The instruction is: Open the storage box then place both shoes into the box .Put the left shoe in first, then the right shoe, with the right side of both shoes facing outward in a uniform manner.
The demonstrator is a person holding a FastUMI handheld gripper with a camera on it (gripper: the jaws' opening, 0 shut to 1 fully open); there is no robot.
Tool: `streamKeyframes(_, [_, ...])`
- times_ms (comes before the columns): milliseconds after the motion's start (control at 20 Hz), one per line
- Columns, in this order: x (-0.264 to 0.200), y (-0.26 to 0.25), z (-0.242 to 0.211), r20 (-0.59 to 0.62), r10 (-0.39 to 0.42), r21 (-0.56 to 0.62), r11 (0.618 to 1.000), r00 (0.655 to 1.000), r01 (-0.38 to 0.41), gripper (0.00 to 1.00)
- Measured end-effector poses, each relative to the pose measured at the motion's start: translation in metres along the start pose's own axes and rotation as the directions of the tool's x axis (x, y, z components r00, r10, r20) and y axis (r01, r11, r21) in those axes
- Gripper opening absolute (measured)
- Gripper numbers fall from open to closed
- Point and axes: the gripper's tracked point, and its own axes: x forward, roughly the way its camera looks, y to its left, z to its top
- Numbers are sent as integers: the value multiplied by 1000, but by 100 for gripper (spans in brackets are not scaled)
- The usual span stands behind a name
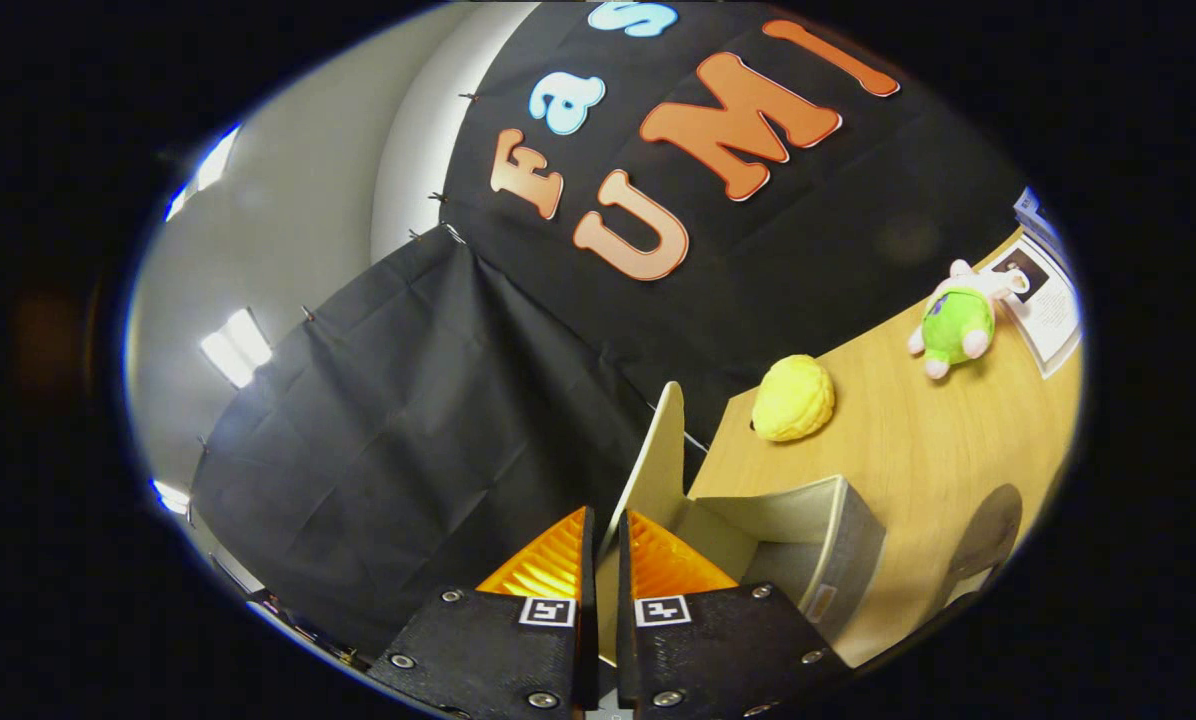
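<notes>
The jaws are closed on the raised lid of the storage box, with the thin pale flap pinched between the two fingers and standing up beyond their tips. The box sits just right of the fingers on a light wooden surface, its top open, and the part of its pale interior that can be seen holds nothing. A small label on the box's front wall is too small to read.

Beyond the box, near the black cloth wall, lies a yellow plush toy with a ridged, rounded shape. Farther along the surface, well apart from the box, lies a green and pink plush toy. Just past it rests a printed sheet carrying a dark picture and lines of text that are too blurred to make out. Each finger carries a small square black-and-white marker near its base.

A dark rounded shadow falls on the surface right of the box.
</notes>
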Motion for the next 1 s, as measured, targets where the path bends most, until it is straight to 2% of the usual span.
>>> streamKeyframes(400, [51,49,-54,-80,75,-12,997,994,-76,7])
streamKeyframes(750, [88,74,-75,-56,104,149,984,993,-95,7])
streamKeyframes(850, [99,79,-90,-92,97,152,985,991,-82,11])
streamKeyframes(1000, [105,72,-120,-199,56,56,997,978,-46,23])
